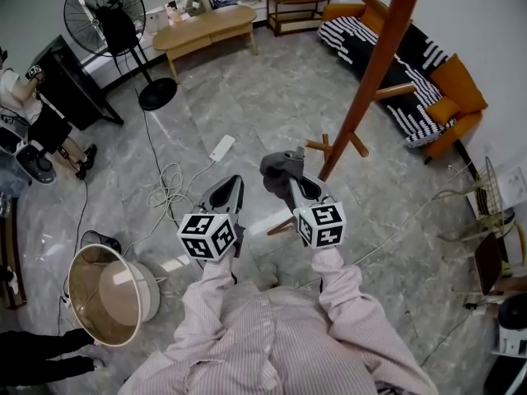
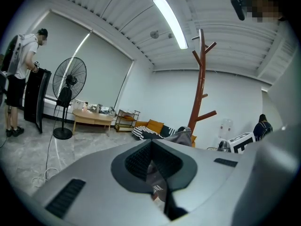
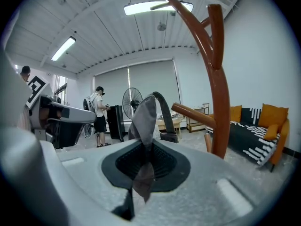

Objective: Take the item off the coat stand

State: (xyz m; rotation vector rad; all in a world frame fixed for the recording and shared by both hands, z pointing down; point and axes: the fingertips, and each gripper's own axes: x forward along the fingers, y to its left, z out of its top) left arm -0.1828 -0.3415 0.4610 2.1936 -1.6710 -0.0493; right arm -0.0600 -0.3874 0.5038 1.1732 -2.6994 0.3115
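Right hand-held gripper (image 1: 290,179) (image 3: 145,149) is clamped tight on the grey fabric item (image 1: 278,164) (image 3: 145,119), a fold of cloth pinched right between the jaws! The item sits just beside the coat stand (image 1: 375,64) (image 3: 217,88), on the side away from the sofa (image 1: 428,81), level with the low pegs (image 1: 321,146). From the right gripper view its dark strap arcs up close in front of the tip of one peg (image 3: 193,113); whether strap and peg touch, I cannot tell.

Left hand-held gripper (image 1: 230,186) (image 2: 151,147) hangs a little further out from the stand than the right one, jaws brought together with nothing of the item between them. In its own view the stand (image 2: 200,88) rises well apart from the jaws.

Room to move? Plenty on the open side: bare grey stone floor (image 1: 247,89) spreads away from the stand, opposite the sofa. Edges to watch there are the white power strip (image 1: 222,147) and the looped white cable (image 1: 169,189) lying on the floor near the left gripper, and further from the stand a large round beige container (image 1: 107,295) and the black standing fan (image 1: 107,11). Behind the stand it is tight: the sofa's striped edge runs close along the leaning pole.
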